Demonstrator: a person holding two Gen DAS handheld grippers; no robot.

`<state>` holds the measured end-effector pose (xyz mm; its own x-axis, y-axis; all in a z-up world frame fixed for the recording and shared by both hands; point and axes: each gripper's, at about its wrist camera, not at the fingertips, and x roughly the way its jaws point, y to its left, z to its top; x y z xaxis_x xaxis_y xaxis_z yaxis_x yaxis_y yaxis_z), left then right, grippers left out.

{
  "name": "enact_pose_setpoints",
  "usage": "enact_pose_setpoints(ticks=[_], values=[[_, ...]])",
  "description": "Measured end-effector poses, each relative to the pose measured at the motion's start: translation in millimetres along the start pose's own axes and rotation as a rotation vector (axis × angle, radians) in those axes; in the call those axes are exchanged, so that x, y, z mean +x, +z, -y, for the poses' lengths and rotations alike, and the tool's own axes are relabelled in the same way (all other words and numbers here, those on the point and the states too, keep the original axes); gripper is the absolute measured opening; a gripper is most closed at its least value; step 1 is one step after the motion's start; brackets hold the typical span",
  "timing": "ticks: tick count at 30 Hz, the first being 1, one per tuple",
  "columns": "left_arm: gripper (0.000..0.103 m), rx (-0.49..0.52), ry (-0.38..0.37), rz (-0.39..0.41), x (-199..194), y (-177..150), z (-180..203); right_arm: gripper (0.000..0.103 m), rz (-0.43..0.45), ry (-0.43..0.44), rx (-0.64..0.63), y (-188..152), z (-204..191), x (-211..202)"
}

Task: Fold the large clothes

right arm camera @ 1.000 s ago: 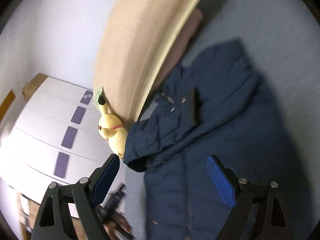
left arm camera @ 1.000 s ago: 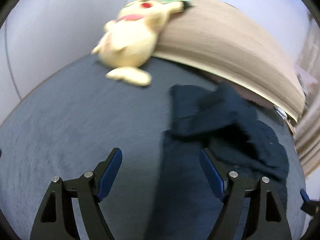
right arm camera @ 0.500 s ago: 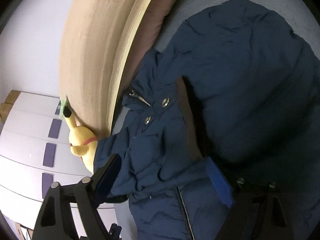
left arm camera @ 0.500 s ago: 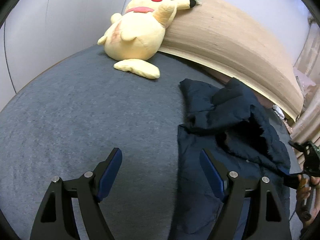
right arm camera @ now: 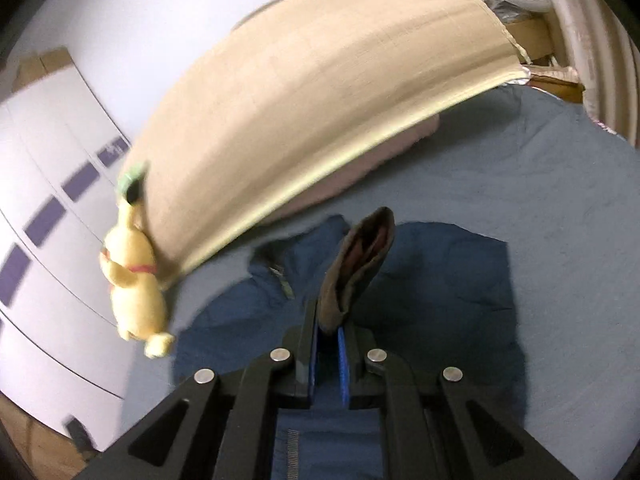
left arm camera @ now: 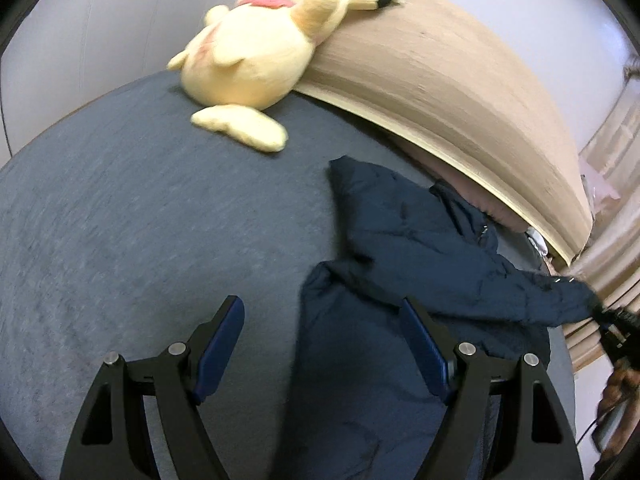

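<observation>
One navy puffer jacket (left arm camera: 420,248) lies rumpled on the grey-blue bedspread (left arm camera: 120,220); the right gripper (right arm camera: 330,326) pinches its brown-lined edge; the left gripper (left arm camera: 320,340) hovers open above; a yellow plush toy (left arm camera: 256,60) leans against the tan headboard (left arm camera: 440,80) by a white wall (left arm camera: 80,20).

The jacket (left arm camera: 420,264) lies on the bed (left arm camera: 140,240), right of centre in the left view. Behind it the mat (left arm camera: 440,80) leans, the plush (left arm camera: 256,60) propped against its left end, pillow (right arm camera: 360,168) tucked underneath.
</observation>
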<state>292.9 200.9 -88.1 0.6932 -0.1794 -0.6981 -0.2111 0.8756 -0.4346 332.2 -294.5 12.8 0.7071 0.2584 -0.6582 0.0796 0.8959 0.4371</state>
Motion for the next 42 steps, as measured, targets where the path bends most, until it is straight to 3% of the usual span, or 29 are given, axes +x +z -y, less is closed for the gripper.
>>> enact_pose_setpoints(ticks=[7, 12, 15, 18, 26, 29, 31, 33, 34, 37, 39, 42], values=[[0.08, 0.148, 0.042, 0.042, 15.0, 18.7, 58.7, 0.009, -0.129, -0.089, 0.058, -49.9, 49.3, 50.9], [0.08, 0.373, 0.179, 0.09, 44.5, 15.3, 104.3, 0.009, -0.156, -0.09, 0.091, -62.4, 69.1, 59.2], [0.08, 0.393, 0.247, 0.005, 77.4, 7.1, 103.1, 0.009, -0.167, -0.095, 0.099, -64.2, 71.5, 67.6], [0.083, 0.399, 0.26, -0.064, 102.2, -5.7, 90.7, 0.009, -0.181, -0.098, 0.108, -68.3, 74.0, 74.0], [0.091, 0.415, 0.291, -0.108, 112.5, -4.1, 88.7, 0.01, -0.215, -0.125, 0.14, -67.4, 70.4, 97.0], [0.09, 0.4, 0.253, -0.053, 89.9, 4.3, 89.4, 0.031, -0.209, -0.137, 0.098, -59.3, 65.2, 76.2], [0.09, 0.399, 0.226, 0.06, 64.7, 11.0, 92.5, 0.075, -0.117, -0.174, 0.088, -52.7, 60.6, 44.8], [0.09, 0.388, 0.244, 0.157, 48.1, 19.6, 99.0, 0.078, -0.018, -0.201, 0.071, -43.5, 50.5, 19.4], [0.09, 0.387, 0.243, 0.16, 47.0, 22.8, 102.5, 0.078, 0.008, -0.191, 0.053, -37.7, 41.6, 14.1], [0.09, 0.432, 0.253, 0.136, 58.7, 26.7, 115.5, 0.079, 0.038, -0.16, -0.079, -24.6, 2.4, 19.4], [0.09, 0.471, 0.299, 0.121, 74.8, 23.4, 119.1, 0.079, 0.037, -0.175, -0.206, -22.8, -24.0, 37.4], [0.09, 0.485, 0.347, 0.062, 99.3, 19.6, 113.4, 0.079, 0.0, -0.221, -0.274, -30.7, -38.7, 76.0]])
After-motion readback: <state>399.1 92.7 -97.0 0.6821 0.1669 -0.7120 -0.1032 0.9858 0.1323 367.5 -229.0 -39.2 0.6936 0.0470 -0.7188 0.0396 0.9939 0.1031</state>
